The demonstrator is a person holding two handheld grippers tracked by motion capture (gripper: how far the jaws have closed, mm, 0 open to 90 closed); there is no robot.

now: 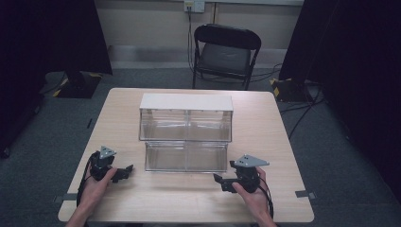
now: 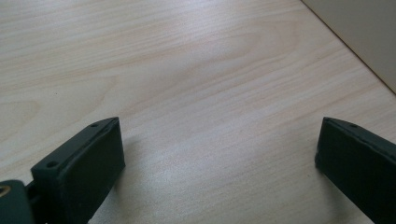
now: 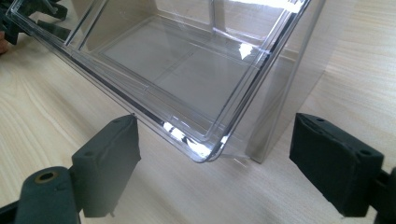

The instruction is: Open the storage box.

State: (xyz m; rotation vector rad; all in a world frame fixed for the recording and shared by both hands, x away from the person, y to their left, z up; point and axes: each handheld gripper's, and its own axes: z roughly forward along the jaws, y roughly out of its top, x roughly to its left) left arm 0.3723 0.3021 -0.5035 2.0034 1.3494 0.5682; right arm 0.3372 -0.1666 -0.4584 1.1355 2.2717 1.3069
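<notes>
Both tongs rest on the worktop (image 1: 265,118) with jaws spread wide and nothing between them: left tongs (image 1: 126,171) sit at the near left, right tongs (image 1: 218,182) at the near right. Between them stands a clear 2-tier drawer unit (image 1: 186,132), its lower drawer (image 3: 187,70) pulled out, the corner just ahead of the right jaws.

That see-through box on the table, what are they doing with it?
A person sits at a wooden table holding a gripper in each hand. In front of them stands a clear plastic drawer box with its lower drawer pulled out and nothing visible inside. The right gripper is open, aimed at the drawer's front corner but not touching it. The left gripper is open too, over bare tabletop off to the side. Nothing is gripped yet.
</notes>
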